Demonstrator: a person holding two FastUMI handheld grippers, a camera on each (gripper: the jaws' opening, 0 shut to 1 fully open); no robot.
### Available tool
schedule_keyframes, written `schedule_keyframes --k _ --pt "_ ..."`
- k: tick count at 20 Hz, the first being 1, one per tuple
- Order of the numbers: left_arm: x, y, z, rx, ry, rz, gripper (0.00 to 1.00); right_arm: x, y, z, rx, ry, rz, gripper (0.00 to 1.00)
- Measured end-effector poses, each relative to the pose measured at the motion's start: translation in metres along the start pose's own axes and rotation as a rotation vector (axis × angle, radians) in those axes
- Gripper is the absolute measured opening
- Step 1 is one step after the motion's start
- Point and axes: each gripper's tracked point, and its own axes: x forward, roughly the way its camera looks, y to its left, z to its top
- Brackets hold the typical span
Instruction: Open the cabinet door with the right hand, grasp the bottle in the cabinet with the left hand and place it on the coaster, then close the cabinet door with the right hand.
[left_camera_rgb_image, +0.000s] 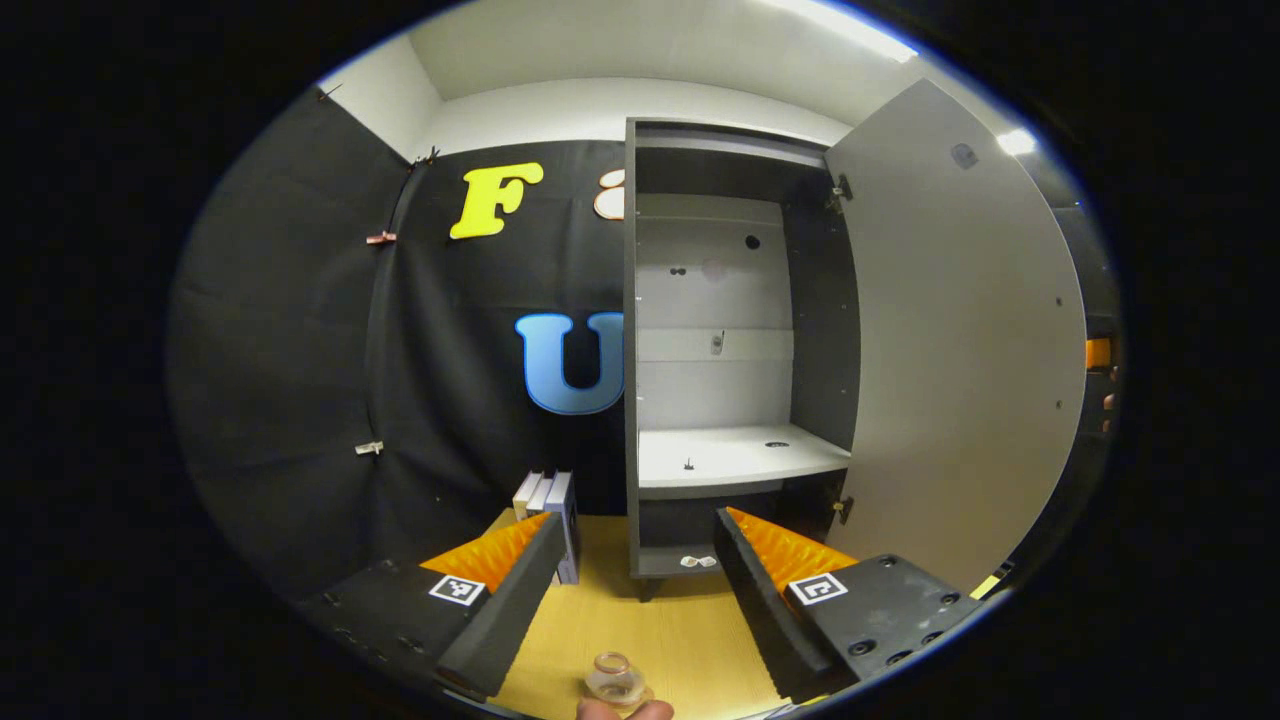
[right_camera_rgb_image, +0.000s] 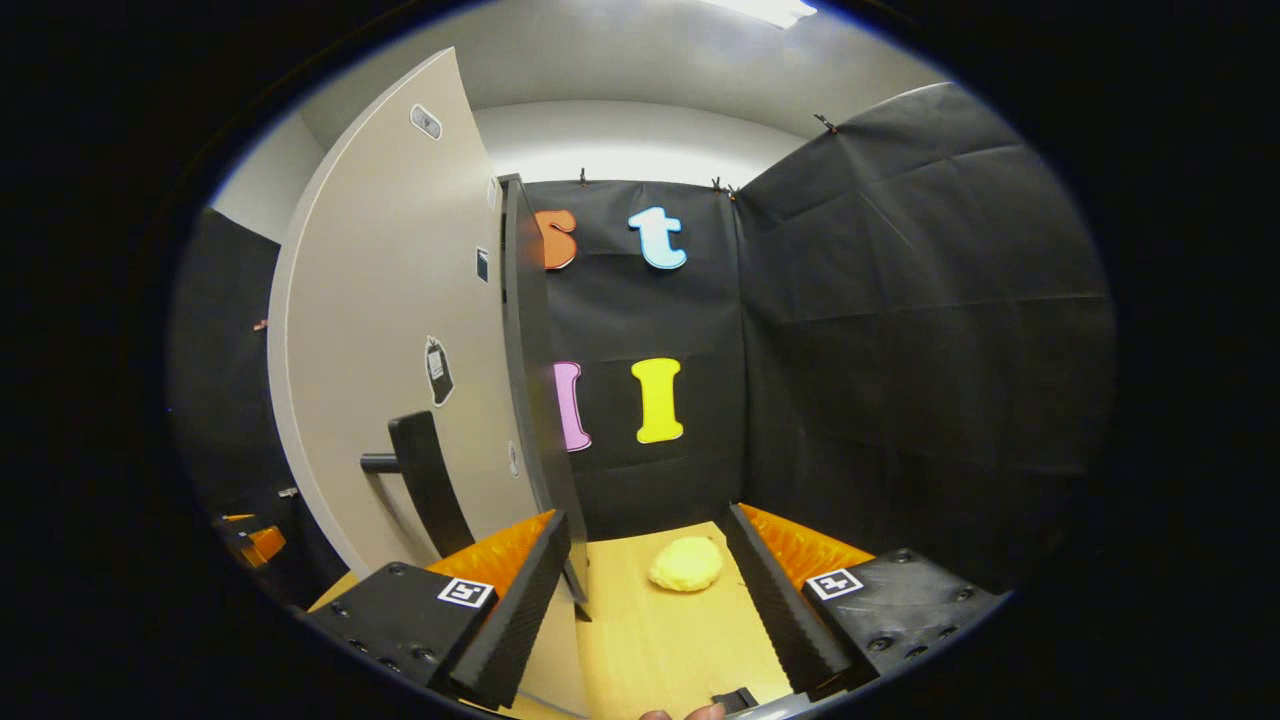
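Your left gripper (left_camera_rgb_image: 635, 560) sits low centre, jaws spread wide, empty. Your right gripper (right_camera_rgb_image: 650, 565) likewise, low centre, jaws apart.

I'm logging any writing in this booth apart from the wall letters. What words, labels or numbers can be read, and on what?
No text here reads clearly.
Stickers on the cabinet door: too small and blurred to read.
Square markers on the left gripper and the right gripper: coded patterns, no words.
Books beside the cabinet: nothing legible.
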Motion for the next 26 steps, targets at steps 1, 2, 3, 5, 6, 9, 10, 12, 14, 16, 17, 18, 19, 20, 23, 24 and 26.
schedule_keyframes --k 1,2,3,5,6,9,10,12,14,16,17,18,19,20,23,24,26 --pt "-0.001 0.000 0.002 -0.007 -0.005 0.002 0.94 0.001 0.004 -0.001 -0.002 0.005 0.003 0.98" --pt "-0.003 0.001 0.001 -0.009 -0.005 0.004 0.94 -0.001 0.004 0.001 -0.008 0.000 -0.001 0.97" --pt "-0.005 0.000 0.000 -0.008 -0.005 0.003 0.92 -0.001 0.006 0.000 -0.002 0.002 0.001 1.00" --pt "-0.008 0.000 0.000 0.007 -0.006 -0.001 0.95 -0.005 0.013 -0.003 0.004 0.008 0.003 0.95" --pt "-0.009 0.001 -0.001 0.015 -0.014 -0.008 0.92 -0.001 0.022 -0.004 0.003 0.018 0.021 0.95" --pt "-0.012 0.002 0.003 0.026 -0.033 -0.030 0.94 -0.008 0.074 -0.014 -0.008 0.037 0.095 0.96" --pt "-0.013 0.006 0.004 0.032 -0.038 -0.032 0.94 -0.006 0.089 -0.016 -0.013 0.033 0.121 0.96" --pt "-0.015 0.013 0.004 0.042 -0.044 -0.034 0.94 -0.005 0.121 -0.022 -0.012 0.033 0.158 0.96" --pt "-0.018 0.021 0.002 0.044 -0.041 -0.037 0.92 -0.004 0.144 -0.029 0.013 0.038 0.179 0.96" --pt "-0.022 0.029 -0.002 0.045 -0.034 -0.043 0.92 -0.008 0.163 -0.037 0.045 0.056 0.197 0.96" --pt "-0.023 0.034 -0.003 0.048 -0.032 -0.043 0.92 -0.009 0.172 -0.040 0.056 0.065 0.211 0.96" --pt "-0.025 0.038 -0.005 0.050 -0.029 -0.043 0.92 -0.014 0.181 -0.043 0.059 0.071 0.220 0.96" --pt "-0.026 0.042 -0.006 0.051 -0.028 -0.046 0.92 -0.017 0.188 -0.045 0.056 0.074 0.227 0.97" --pt "-0.027 0.046 -0.008 0.052 -0.028 -0.049 0.94 -0.019 0.194 -0.046 0.045 0.070 0.230 0.96" --pt "-0.026 0.060 -0.010 0.042 -0.025 -0.052 0.92 -0.018 0.211 -0.055 0.031 0.067 0.235 0.96" --pt "-0.028 0.067 -0.011 0.036 -0.023 -0.051 0.92 -0.014 0.220 -0.059 0.040 0.073 0.241 0.96" --pt "-0.027 0.076 -0.013 0.025 -0.019 -0.054 0.94 0.001 0.246 -0.067 0.033 0.077 0.276 0.96"
